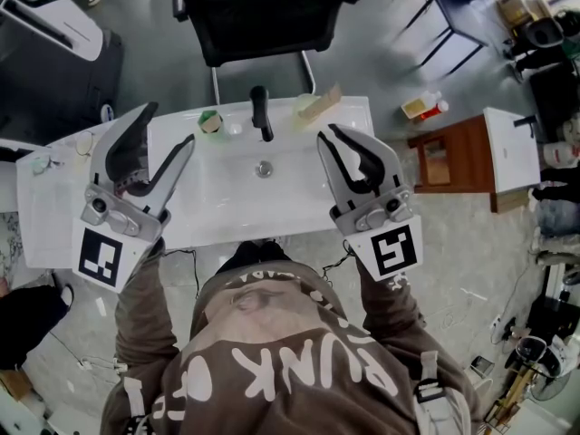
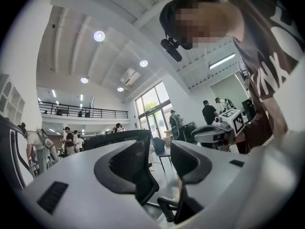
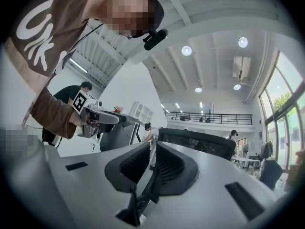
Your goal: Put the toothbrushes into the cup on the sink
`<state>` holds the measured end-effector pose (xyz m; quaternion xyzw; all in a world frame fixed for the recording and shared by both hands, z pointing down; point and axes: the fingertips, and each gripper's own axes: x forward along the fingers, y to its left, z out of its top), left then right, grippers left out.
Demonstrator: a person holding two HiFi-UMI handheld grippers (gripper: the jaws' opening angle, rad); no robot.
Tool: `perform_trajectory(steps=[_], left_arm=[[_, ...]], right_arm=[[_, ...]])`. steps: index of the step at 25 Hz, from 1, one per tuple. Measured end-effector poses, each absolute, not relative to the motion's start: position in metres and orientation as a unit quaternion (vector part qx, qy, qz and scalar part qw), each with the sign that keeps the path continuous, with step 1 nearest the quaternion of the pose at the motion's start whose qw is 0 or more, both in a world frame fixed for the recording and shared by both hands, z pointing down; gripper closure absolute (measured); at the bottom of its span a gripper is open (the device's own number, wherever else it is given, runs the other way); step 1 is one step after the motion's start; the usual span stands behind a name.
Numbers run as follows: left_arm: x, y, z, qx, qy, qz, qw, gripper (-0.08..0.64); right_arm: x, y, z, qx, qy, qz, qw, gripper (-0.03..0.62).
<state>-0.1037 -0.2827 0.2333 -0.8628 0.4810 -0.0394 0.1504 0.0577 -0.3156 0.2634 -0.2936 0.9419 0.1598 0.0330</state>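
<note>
**Head view, with both gripper views.** A person in a brown printed sweatshirt [image 1: 272,361] stands at a white rectangular ceramic sink [image 1: 227,202] and holds both tools above its front half.

**Left gripper** [image 1: 168,123]: the jaws are spread wide. Nothing lies between them. Its own view shows only the hall and a black mesh-backed office chair [image 2: 125,138] through the gap.

**Right gripper** [image 1: 328,134]: the jaws are pressed together along their ribbed pads, with nothing pinched between them. Its own view shows the pads meeting at the tips.

**Task items.** A small round green-and-white cup [image 1: 210,122] stands on the sink's back ledge. It is just ahead of the tip of the left gripper's inner jaw and apart from it. Pale yellowish elongated items [image 1: 317,106] lie on the same ledge, just ahead of the right gripper's closed tips and slightly to their inner side. They are too small to tell whether they are the toothbrushes.

**Between the grippers.** A black upright faucet [image 1: 261,113] stands on the ledge ahead of both jaw pairs, between the cup and the pale items. A round metal drain [image 1: 264,168] sits in the basin, level with the jaws.

**Surroundings.** A brown wooden side table [image 1: 449,161] stands on the floor, well out to the outer side of the right gripper.
</note>
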Motion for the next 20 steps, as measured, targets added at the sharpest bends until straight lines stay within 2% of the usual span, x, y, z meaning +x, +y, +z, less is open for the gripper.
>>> perform_trajectory(steps=[20], left_arm=[[-0.1052,-0.2755,0.2333,-0.862,0.482,-0.036,0.153,0.35]], right_arm=[[0.0561,-0.3081,0.2658,-0.289,0.944,0.153,0.034,0.551]])
